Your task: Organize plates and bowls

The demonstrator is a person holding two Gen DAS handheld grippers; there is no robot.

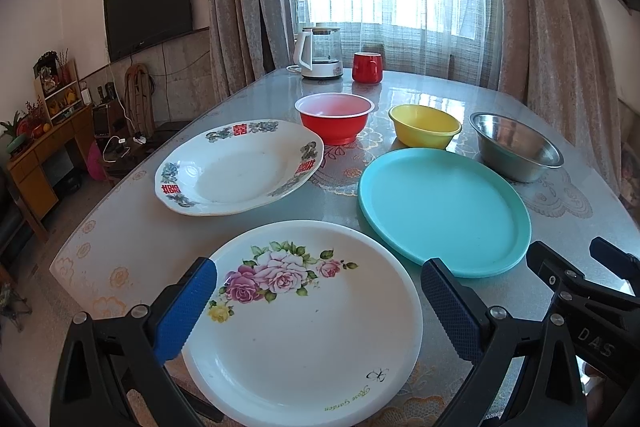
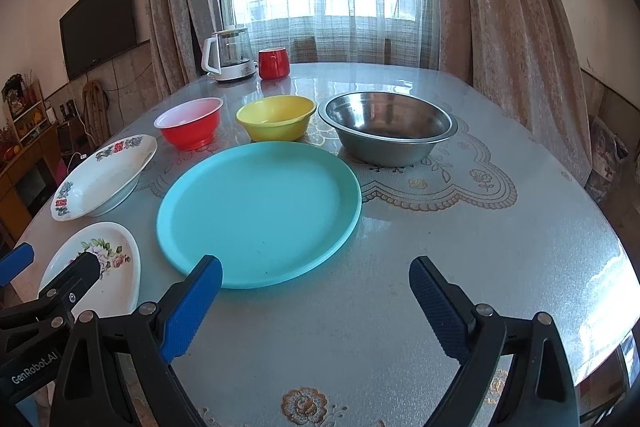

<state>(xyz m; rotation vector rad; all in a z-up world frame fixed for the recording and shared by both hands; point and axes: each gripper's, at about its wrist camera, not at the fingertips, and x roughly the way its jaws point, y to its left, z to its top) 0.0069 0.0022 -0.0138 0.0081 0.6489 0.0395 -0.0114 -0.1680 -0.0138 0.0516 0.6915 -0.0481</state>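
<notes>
My left gripper (image 1: 318, 281) is open, its blue fingers on either side of a white rose plate (image 1: 308, 323) at the table's near edge. A white patterned deep plate (image 1: 236, 171) lies behind it, and a teal plate (image 1: 440, 207) to the right. At the back stand a red bowl (image 1: 334, 117), a yellow bowl (image 1: 424, 125) and a steel bowl (image 1: 516, 147). My right gripper (image 2: 316, 277) is open and empty above the table, just right of the teal plate's (image 2: 260, 211) near rim. The steel bowl (image 2: 388, 131) is ahead of it.
A white kettle (image 1: 318, 53) and a red mug (image 1: 366, 67) stand at the table's far edge by the curtained window. The table (image 2: 480, 247) has a glossy lace-patterned cover. A TV and shelves are on the left wall.
</notes>
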